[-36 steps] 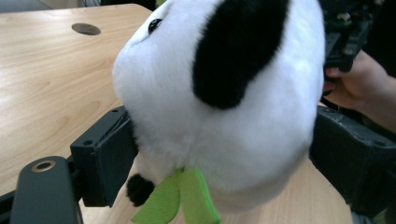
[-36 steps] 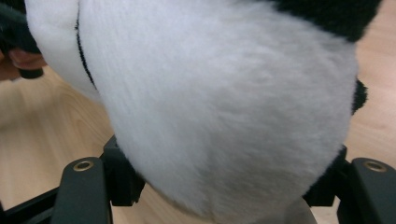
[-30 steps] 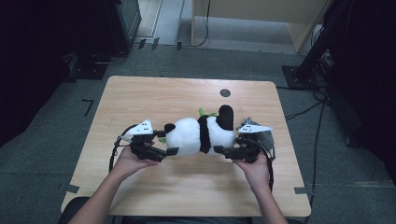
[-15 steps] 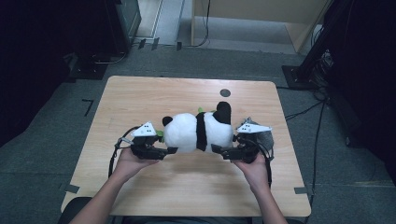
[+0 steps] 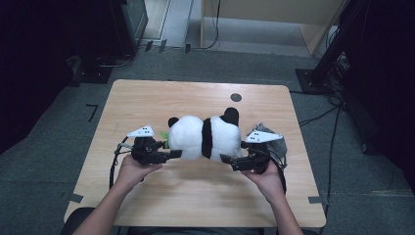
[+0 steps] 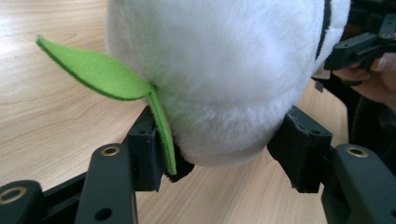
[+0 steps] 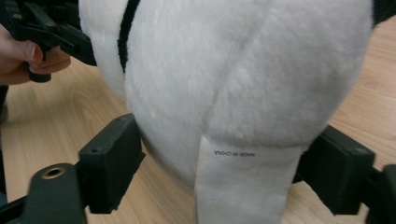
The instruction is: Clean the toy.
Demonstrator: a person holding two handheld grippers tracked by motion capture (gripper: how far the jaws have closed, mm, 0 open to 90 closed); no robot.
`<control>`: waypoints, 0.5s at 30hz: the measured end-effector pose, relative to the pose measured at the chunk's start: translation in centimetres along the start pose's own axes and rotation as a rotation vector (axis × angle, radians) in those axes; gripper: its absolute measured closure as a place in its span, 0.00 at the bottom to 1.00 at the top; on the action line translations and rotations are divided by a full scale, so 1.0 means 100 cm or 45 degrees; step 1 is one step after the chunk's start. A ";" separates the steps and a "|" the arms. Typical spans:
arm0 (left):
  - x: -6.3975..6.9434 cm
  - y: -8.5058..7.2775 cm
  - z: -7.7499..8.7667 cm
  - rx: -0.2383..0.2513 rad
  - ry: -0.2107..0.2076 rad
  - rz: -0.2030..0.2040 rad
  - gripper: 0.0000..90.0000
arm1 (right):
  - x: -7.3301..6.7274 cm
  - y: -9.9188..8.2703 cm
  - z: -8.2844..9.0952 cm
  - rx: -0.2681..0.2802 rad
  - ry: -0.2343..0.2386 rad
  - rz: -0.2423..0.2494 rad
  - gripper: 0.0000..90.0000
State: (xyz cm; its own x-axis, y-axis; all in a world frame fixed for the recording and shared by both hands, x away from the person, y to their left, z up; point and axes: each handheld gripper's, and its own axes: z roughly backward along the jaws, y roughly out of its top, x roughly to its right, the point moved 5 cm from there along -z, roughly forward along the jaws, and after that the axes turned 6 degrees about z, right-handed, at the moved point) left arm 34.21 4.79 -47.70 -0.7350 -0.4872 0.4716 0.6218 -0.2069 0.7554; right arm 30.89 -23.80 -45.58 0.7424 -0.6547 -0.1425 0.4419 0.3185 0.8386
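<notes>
In the high view, a plush panda (image 5: 205, 138) lies on its side near the middle of the wooden table (image 5: 147, 100). The left gripper (image 5: 172, 154) is at the left end of the panda and the right gripper (image 5: 226, 158) is at its right end, so the panda is between them, with each gripper touching its near lower edge. A small dark round mark (image 5: 236, 97) is on the table beyond the panda, well apart from it. A grey crumpled thing (image 5: 279, 143) lies just behind the right gripper, to the right of the panda.

In the left gripper view, the two black jaws stand partly closed around the white rounded end of the panda (image 6: 224, 74). Both pads press into the fur, so this gripper has hold of the panda. Its jaws closed in a moment ago. A green felt leaf (image 6: 98, 74) comes out from the left side of the panda, and its stem hangs down against the left pad.

In the right gripper view, the jaws stand rather wide around the other white end of the panda (image 7: 243, 74). The pads touch the fur on both sides, gripping it. These jaws have just been closing a little. A white fabric label (image 7: 245, 182) hangs down from the panda between the pads.
</notes>
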 end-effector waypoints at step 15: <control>-0.003 -0.015 0.003 -0.063 0.091 -0.027 0.40 | 0.004 -0.004 -0.009 -0.074 0.093 -0.180 0.27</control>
State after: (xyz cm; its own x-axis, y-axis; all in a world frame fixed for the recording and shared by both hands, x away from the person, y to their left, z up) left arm 33.37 5.50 -48.84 -0.7279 -0.5415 0.4205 0.6202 -0.2585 0.7406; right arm 31.49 -23.55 -46.46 0.7044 -0.6449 -0.2963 0.5713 0.2676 0.7759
